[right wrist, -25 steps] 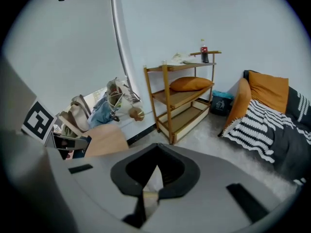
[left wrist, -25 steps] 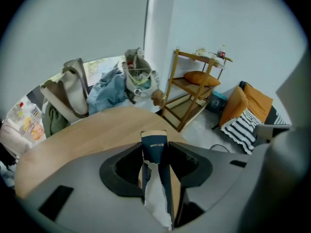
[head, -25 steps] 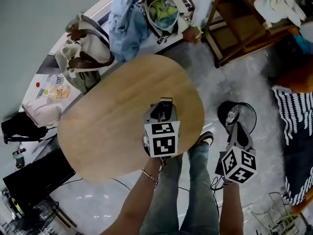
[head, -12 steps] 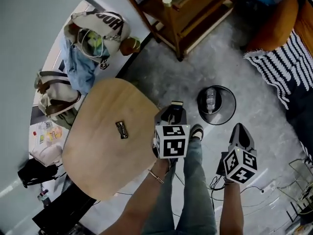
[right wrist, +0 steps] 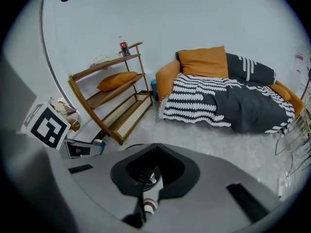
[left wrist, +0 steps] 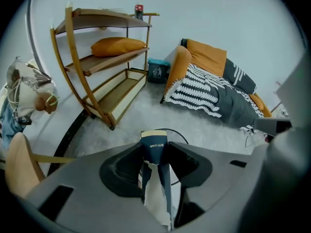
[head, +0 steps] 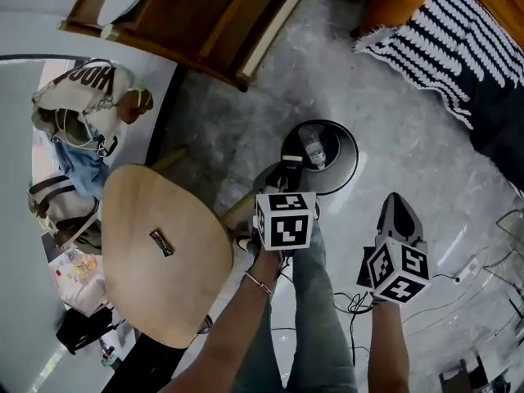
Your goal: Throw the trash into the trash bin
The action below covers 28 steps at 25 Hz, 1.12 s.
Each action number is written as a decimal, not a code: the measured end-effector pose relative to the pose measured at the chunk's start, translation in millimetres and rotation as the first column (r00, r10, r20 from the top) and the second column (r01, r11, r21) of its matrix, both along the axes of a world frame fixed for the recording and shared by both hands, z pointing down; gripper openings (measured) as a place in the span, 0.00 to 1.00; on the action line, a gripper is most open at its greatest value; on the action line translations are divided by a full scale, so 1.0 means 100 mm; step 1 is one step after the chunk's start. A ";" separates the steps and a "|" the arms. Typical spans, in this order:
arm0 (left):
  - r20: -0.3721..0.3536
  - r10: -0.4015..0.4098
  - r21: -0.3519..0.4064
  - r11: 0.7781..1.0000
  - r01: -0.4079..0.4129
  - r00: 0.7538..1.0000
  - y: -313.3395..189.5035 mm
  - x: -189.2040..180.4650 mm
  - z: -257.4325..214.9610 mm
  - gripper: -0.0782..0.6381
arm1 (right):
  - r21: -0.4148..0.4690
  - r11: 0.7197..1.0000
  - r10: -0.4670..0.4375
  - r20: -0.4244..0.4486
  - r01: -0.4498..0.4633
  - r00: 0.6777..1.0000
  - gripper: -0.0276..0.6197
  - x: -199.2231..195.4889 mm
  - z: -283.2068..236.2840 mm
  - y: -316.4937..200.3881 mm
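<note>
In the head view my left gripper (head: 288, 170) hangs over the near rim of a round black trash bin (head: 348, 166) on the floor. A clear plastic bottle (head: 312, 147) lies inside the bin. My left gripper is shut on a dark blue packet (left wrist: 154, 152) with torn white paper trailing from it. In the left gripper view the left gripper (left wrist: 154, 141) points steeply down and the bin's rim (left wrist: 178, 133) shows just beyond the packet. To the bin's right, my right gripper (head: 396, 203) hangs over bare floor. In its own view the right gripper (right wrist: 156, 144) has its jaws touching, with nothing between them.
An oval wooden table (head: 139, 219) stands left of the person's legs (head: 319, 318), with a small dark object (head: 161, 242) on it. A wooden shelf (head: 196, 15), bags (head: 78, 97) by the wall, a sofa with a striped blanket (head: 442, 39) and floor cables (head: 352, 303) surround the bin.
Both grippers have swung from over the table's edge toward the bin. The left one, still gripping the packet, now sits at the bin's rim. The bottle stays in the bin.
</note>
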State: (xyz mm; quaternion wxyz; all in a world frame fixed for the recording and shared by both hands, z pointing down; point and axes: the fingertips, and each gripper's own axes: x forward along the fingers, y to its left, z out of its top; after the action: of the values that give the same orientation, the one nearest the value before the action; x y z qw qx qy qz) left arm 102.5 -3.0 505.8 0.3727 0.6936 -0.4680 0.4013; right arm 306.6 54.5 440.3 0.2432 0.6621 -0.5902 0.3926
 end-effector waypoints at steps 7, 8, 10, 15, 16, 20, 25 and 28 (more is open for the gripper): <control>0.011 0.106 -0.028 0.994 -0.106 0.994 -0.05 0.48 0.58 0.36 | -0.045 0.993 0.113 -0.017 -0.113 0.993 0.05 0.52 0.29 0.28; 0.004 0.120 -0.030 0.992 -0.120 0.993 -0.04 0.56 0.63 0.36 | -0.053 0.990 0.128 -0.019 -0.129 0.992 0.05 0.57 0.33 0.33; -0.023 0.133 -0.041 0.990 -0.134 0.991 -0.04 0.70 0.71 0.38 | -0.066 0.986 0.152 -0.021 -0.153 0.988 0.05 0.66 0.38 0.42; -0.094 0.125 -0.058 0.990 -0.131 0.988 -0.05 0.86 0.73 0.49 | -0.079 0.983 0.166 -0.022 -0.167 0.986 0.05 0.69 0.41 0.47; -0.097 0.125 -0.056 0.990 -0.131 0.987 -0.06 0.85 0.72 0.49 | -0.078 0.983 0.163 -0.021 -0.164 0.986 0.05 0.67 0.42 0.44; -0.105 0.109 -0.054 0.992 -0.115 0.988 -0.08 0.73 0.63 0.49 | -0.063 0.988 0.139 -0.012 -0.139 0.990 0.05 0.51 0.37 0.30; -0.115 0.059 -0.040 0.997 -0.064 0.992 -0.07 0.45 0.49 0.49 | -0.043 0.996 0.081 -0.002 -0.081 0.997 0.05 0.20 0.30 0.11; -0.115 0.002 -0.028 1.000 -0.005 0.993 -0.06 0.19 0.37 0.49 | -0.035 0.999 0.024 0.007 -0.023 1.000 0.05 -0.04 0.26 0.01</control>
State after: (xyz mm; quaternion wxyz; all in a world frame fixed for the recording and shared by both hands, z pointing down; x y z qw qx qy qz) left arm 121.7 -9.4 542.6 0.4081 0.7110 -0.4386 0.3680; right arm 302.9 55.2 466.3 0.2479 0.6633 -0.5764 0.4079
